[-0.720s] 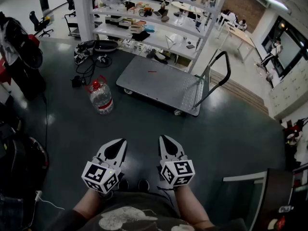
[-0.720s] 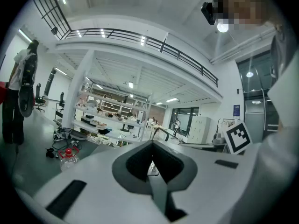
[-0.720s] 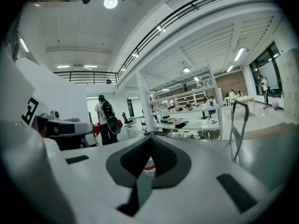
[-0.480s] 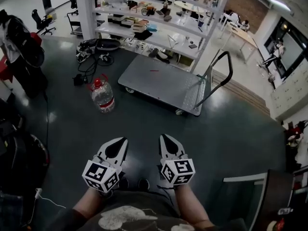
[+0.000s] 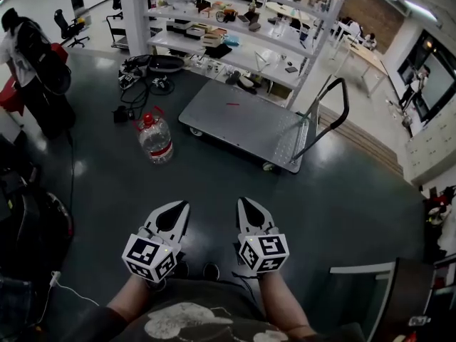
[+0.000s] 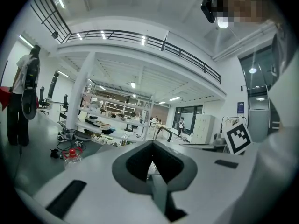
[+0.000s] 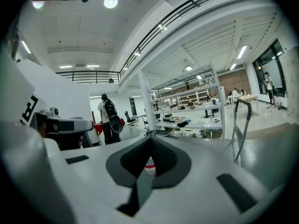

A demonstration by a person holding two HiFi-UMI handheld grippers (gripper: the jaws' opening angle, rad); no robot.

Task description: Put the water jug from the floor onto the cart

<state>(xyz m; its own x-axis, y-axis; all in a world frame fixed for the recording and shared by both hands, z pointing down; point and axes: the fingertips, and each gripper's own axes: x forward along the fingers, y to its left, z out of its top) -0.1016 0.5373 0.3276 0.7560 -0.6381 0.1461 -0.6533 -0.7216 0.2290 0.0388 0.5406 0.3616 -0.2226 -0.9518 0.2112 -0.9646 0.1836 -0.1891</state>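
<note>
Only the head view has drifted slightly; the left gripper (image 5: 179, 206) and right gripper (image 5: 243, 202) stay close to the body, fingers closed on nothing. The water jug (image 5: 155, 140) stands on the floor (image 5: 214, 180) just left of the cart (image 5: 242, 123), well ahead, so the approach has barely begun.

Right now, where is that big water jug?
In the head view the water jug stands upright on the floor, left of centre, just left of the platform cart and near a tangle of cables.
</note>
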